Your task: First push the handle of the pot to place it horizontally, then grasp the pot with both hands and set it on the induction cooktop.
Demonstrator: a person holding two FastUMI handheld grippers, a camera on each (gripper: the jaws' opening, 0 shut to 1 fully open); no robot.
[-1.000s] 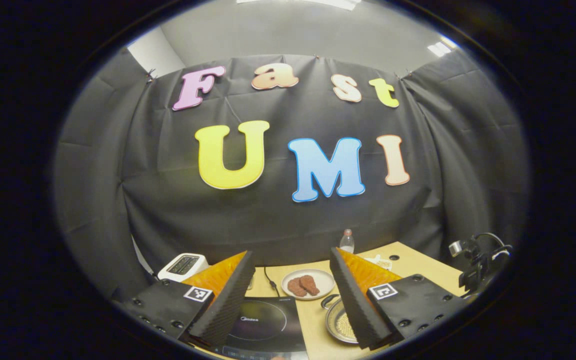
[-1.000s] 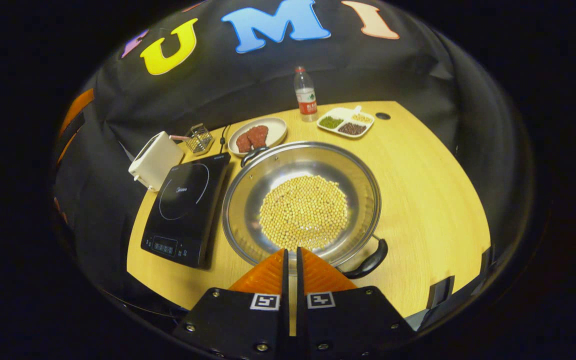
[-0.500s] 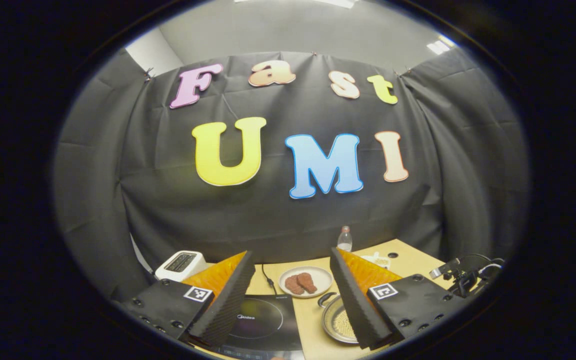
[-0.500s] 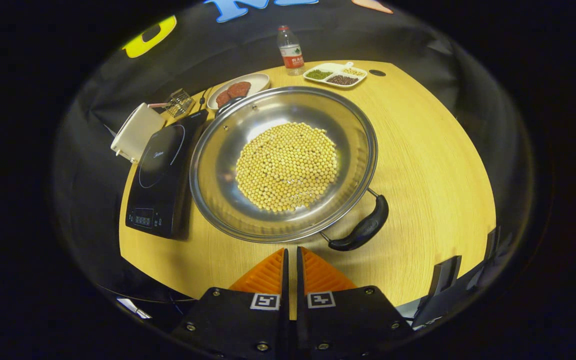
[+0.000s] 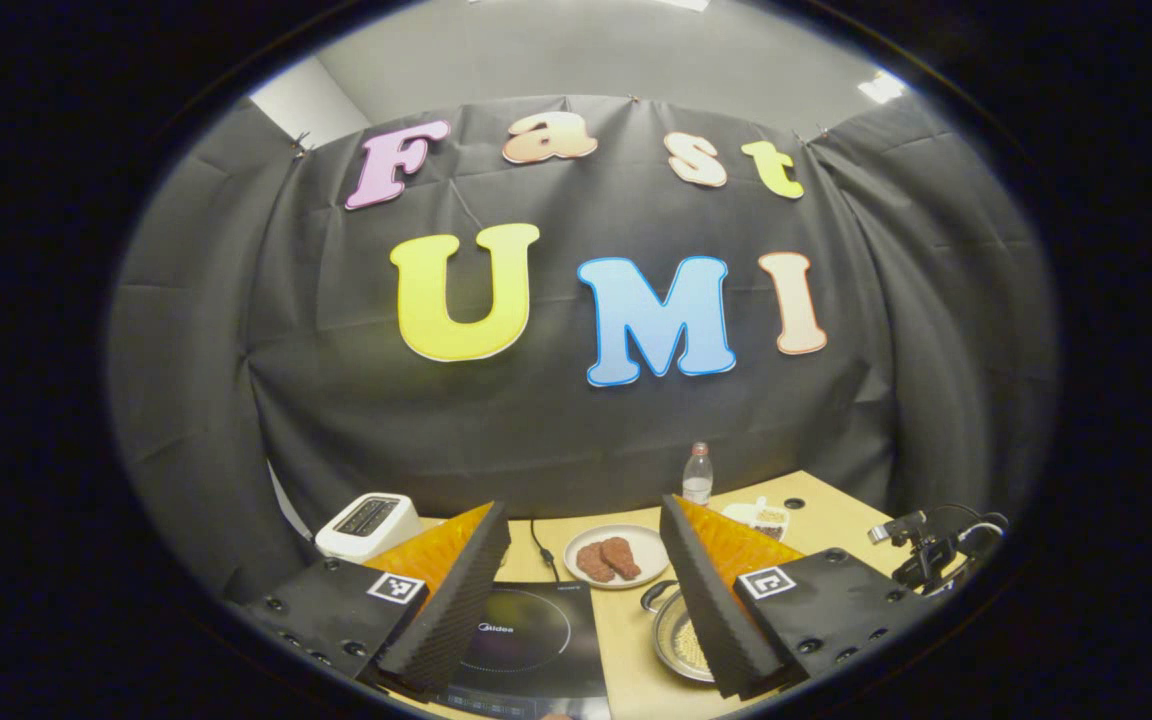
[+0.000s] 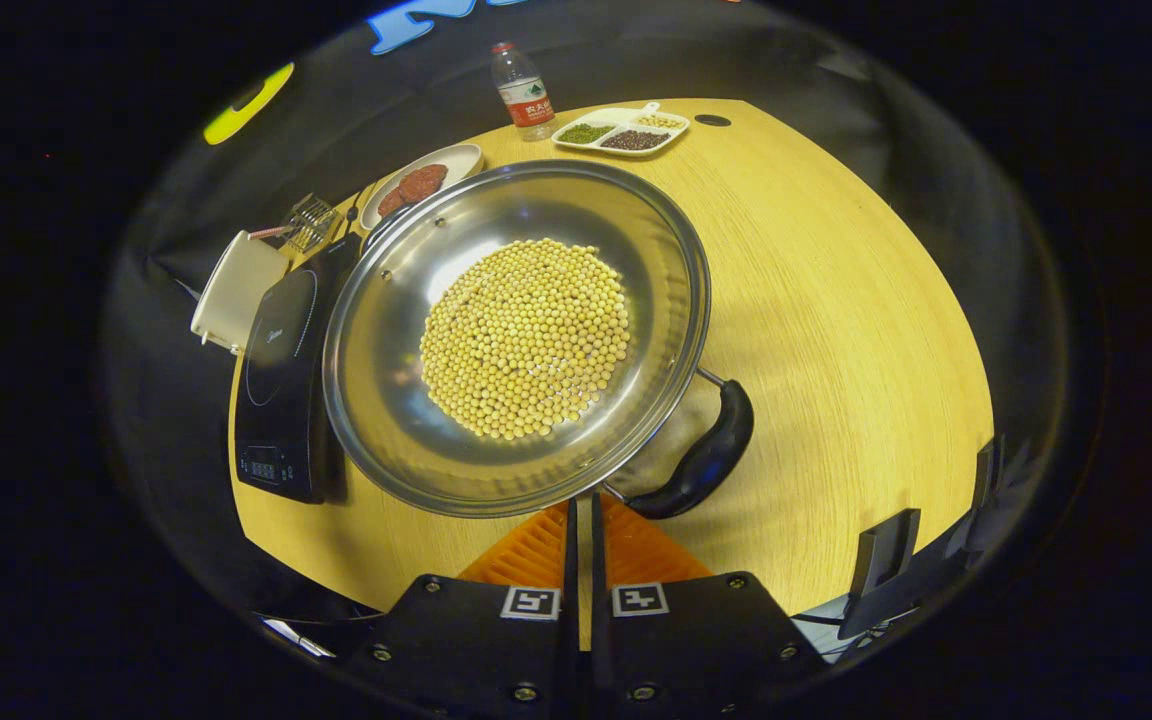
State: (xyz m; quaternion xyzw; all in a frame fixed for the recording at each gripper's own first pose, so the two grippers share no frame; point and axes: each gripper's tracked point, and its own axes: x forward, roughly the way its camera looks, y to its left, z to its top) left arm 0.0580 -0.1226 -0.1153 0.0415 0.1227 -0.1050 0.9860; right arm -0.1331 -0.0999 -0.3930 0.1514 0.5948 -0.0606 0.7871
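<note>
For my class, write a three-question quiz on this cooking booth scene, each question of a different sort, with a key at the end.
1. True or false: the pot already sits on the induction cooktop.
2. What fills the bottom of the pot? A) soybeans B) rice C) water
3. Fill in: the left tongs are ____, the right tongs are ____.

Key
1. False: the pot stands on the table, beside the cooktop.
2. A: yellow soybeans lie in a round heap.
3. Open; shut. The right tongs sit closed, close to the pot's near rim and its black handle, gripping nothing.
</note>
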